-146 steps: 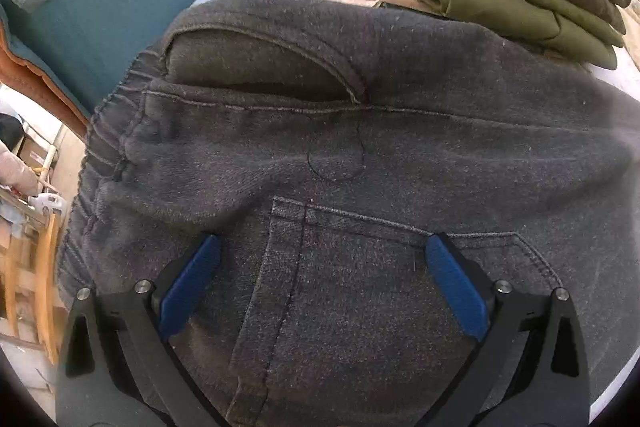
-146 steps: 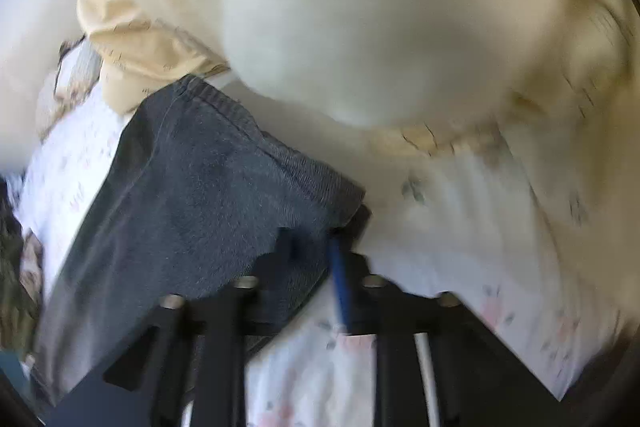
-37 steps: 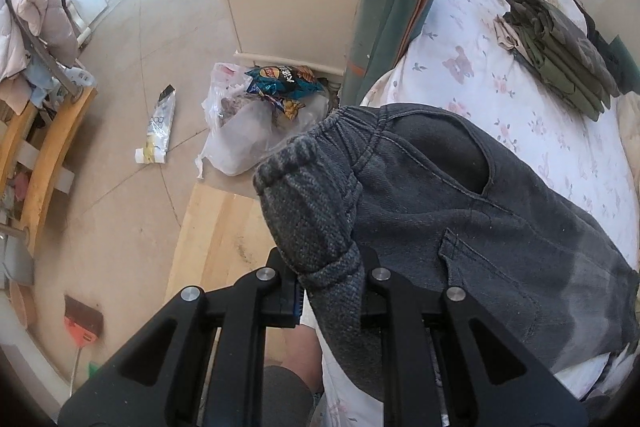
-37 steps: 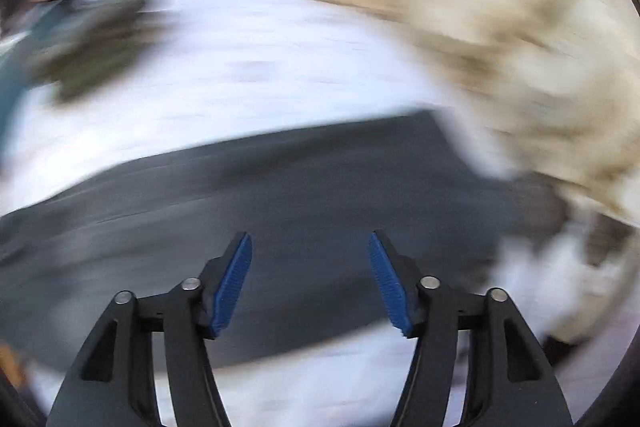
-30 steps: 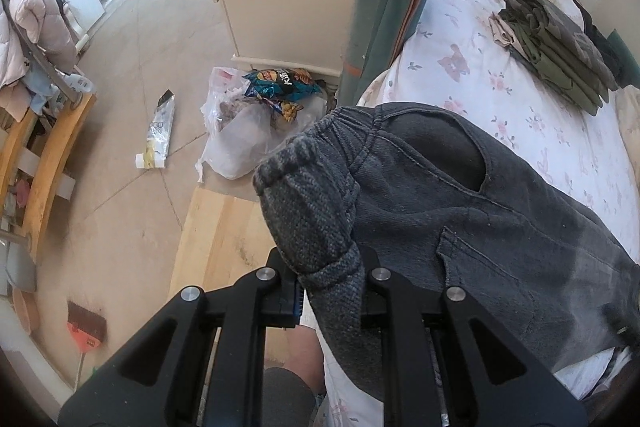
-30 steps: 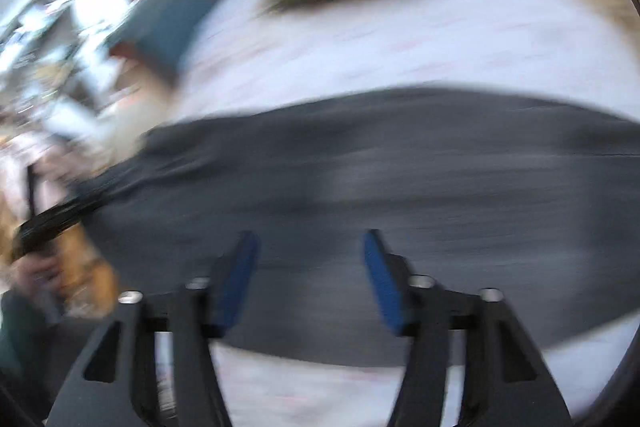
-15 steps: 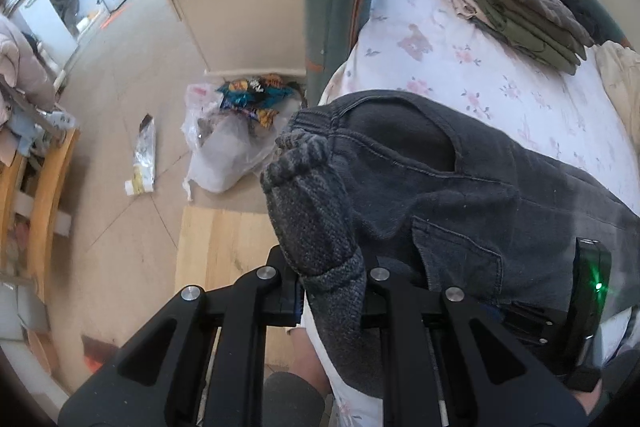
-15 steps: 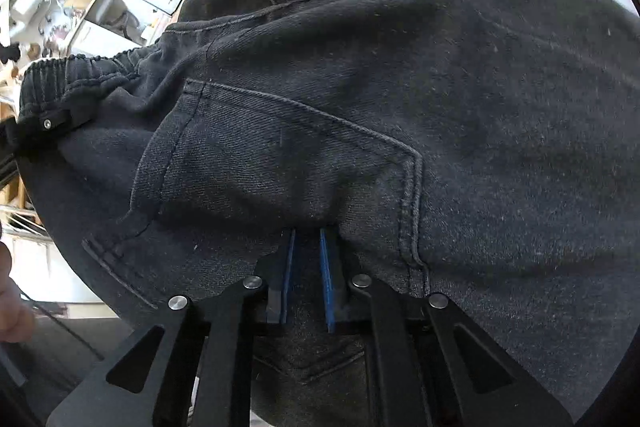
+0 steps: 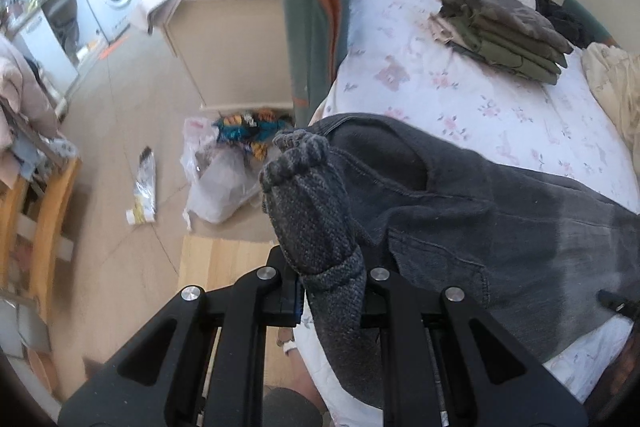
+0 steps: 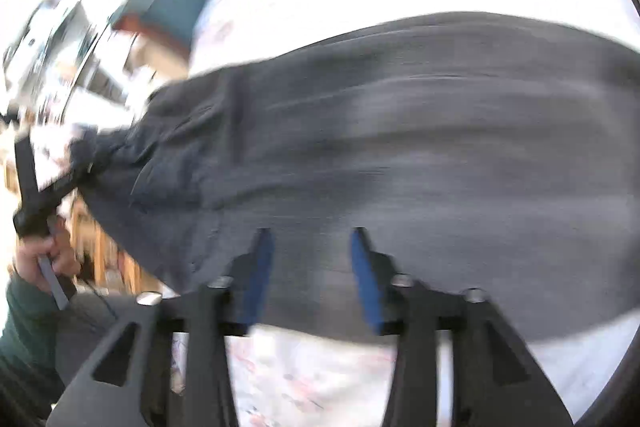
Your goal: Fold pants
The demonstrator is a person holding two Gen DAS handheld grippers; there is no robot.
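- Left tongs (image 9: 330, 301) still clamped tight on the bunched waistband of the dark grey pants (image 9: 500, 223), same grip as half a second ago; band lifted over the bed's near left corner.
- Right tongs (image 10: 308, 267) now parted, blue pads (image 10: 366, 279) clear of fabric, nothing held; half a second ago they were pinched shut at the back pocket. Right view badly blurred.
- Pants lie across the near edge of the floral bed (image 9: 460, 99), legs running right.
- The right tool that showed at the pants' right end is almost out of the left view.
- Folded olive clothes (image 9: 500, 27) at the far side, well apart.
- Plastic bag (image 9: 224, 179) on the floor beside the bed.
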